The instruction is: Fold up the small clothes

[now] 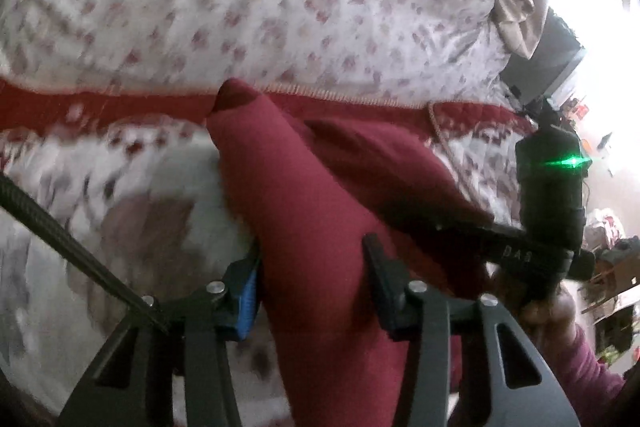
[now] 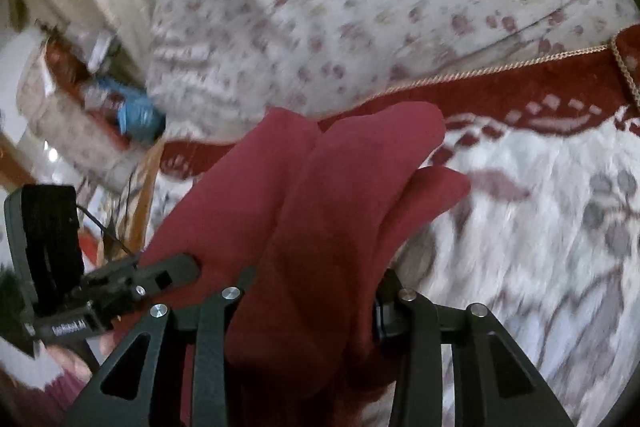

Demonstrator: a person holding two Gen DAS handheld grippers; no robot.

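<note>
The dark red garment [image 1: 320,211] filled the foreground, bunched between the fingers of the left gripper [image 1: 310,279] and the right gripper [image 2: 312,291], each pinching a thick fold, its free end hanging above the floral bedspread [image 1: 280,7]. Beyond the bed edge a cluttered open box [image 2: 80,95] held a blue item [image 2: 136,115], too blurred to identify
</note>
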